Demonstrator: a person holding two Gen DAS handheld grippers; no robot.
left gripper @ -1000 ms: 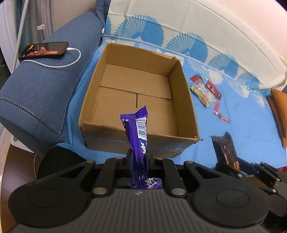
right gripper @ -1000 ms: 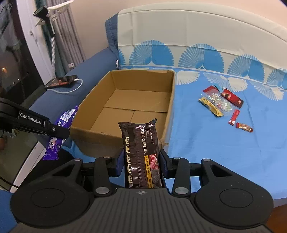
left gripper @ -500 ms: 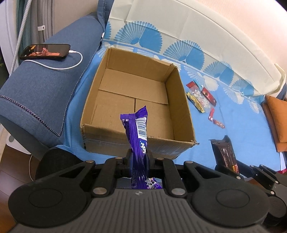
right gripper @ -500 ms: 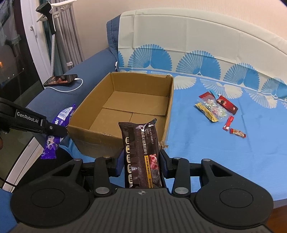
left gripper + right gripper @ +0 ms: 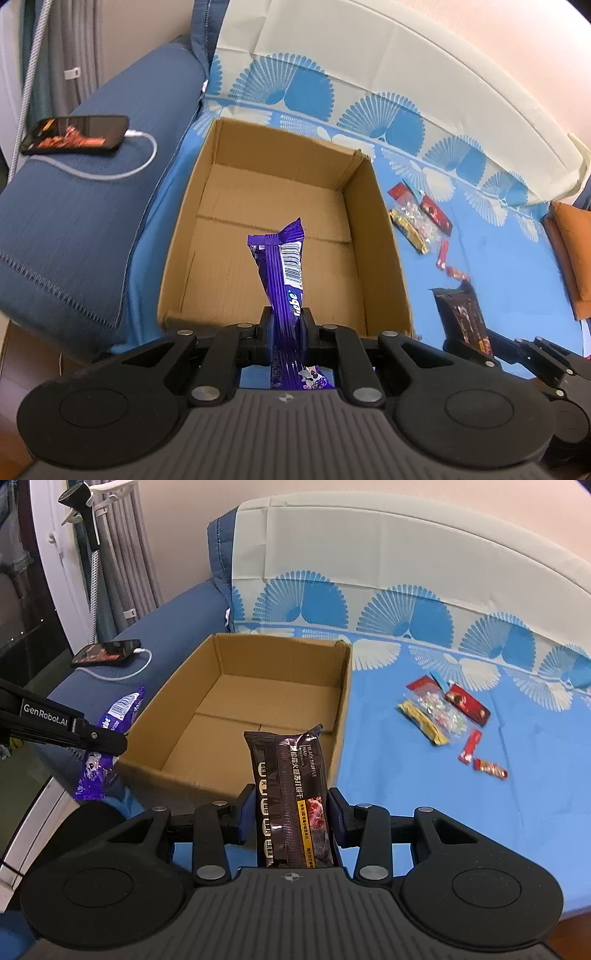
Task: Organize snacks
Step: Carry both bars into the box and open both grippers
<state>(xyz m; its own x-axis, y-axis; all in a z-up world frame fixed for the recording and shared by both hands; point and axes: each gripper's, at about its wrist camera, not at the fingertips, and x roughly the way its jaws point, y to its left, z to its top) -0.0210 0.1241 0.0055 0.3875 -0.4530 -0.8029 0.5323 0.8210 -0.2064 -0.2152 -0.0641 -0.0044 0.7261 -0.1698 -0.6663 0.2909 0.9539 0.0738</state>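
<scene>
With each tool pinching its snack, the left tool (image 5: pixel 283 325) the purple bar (image 5: pixel 282 273) and the right tool (image 5: pixel 291 812) the black packet (image 5: pixel 291 786), carry both toward 12 o'clock past the near rim of the box (image 5: pixel 280 236) before you let go.

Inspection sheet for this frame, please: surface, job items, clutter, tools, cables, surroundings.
Surface: blue fan-print sheet over a sofa.
Job's things: cardboard box, nothing inside; loose snacks lie to its right.
Clutter: phone on the armrest.
Tools: left tool shut on purple bar; right tool shut on black packet; both short of the box.
Cables: white charging cable plugged into the phone.
Surroundings: curtain, orange cushion.
</scene>
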